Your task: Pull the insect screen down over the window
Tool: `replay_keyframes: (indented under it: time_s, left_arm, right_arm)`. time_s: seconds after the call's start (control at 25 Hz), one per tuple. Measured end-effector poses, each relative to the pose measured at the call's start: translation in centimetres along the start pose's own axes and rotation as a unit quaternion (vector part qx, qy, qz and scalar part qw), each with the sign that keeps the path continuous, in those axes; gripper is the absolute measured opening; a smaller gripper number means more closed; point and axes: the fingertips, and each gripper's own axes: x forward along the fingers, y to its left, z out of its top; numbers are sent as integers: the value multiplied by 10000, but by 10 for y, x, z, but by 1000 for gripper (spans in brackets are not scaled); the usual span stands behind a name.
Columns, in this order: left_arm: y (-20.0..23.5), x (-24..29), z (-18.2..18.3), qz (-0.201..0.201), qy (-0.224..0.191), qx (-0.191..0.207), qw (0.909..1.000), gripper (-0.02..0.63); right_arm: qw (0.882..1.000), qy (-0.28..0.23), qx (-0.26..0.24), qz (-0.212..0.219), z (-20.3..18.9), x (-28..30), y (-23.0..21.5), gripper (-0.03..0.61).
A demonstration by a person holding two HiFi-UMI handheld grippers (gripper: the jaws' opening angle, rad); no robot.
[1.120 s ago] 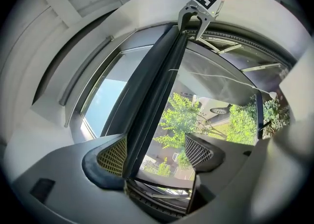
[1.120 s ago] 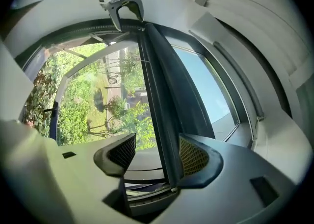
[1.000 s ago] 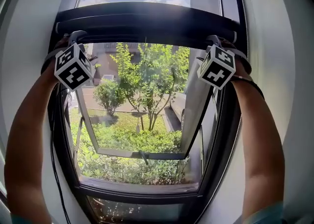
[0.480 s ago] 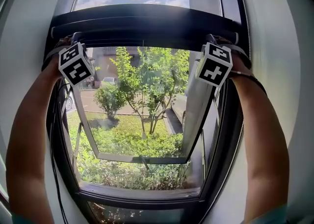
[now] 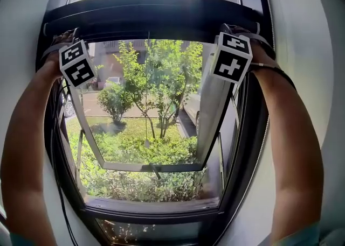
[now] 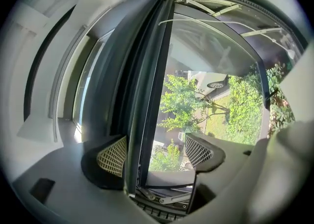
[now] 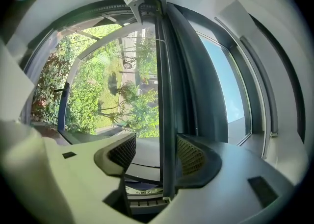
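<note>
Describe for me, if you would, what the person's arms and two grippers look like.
The left gripper and right gripper have pale grey moulded bodies and dark jaws with cream cross-hatched pads. Each carries a white cube with black square markers. A thin black cable hangs from the left one. The forearms are bare; teal sleeve edges show low in the head view.

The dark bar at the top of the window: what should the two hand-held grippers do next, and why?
Probably close both on the screen bar. It runs between the jaws of the left hand-held gripper and the right hand-held gripper, but both pairs stand apart, so neither grips it. Pulling down likely needs that grip first.
</note>
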Motion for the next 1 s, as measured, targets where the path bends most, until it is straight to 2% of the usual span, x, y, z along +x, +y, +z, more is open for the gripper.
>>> replay_keyframes:
  time_s: [0.36,0.76,1.0]
  left_arm:
    - [-13,-9,-8,-82,98,479,9988,367]
    - [-59,-33,-19,-742,123,722,9946,365]
    - [-95,-47,-22,-931,-61,762,9927,365]
  right_arm:
    - [9991,220,-87,339,0,-7,17,253]
    - [9959,309,-143,834,-3,-19,62,253]
    - [9931,386,-145,1101,-2,-27,107,253]
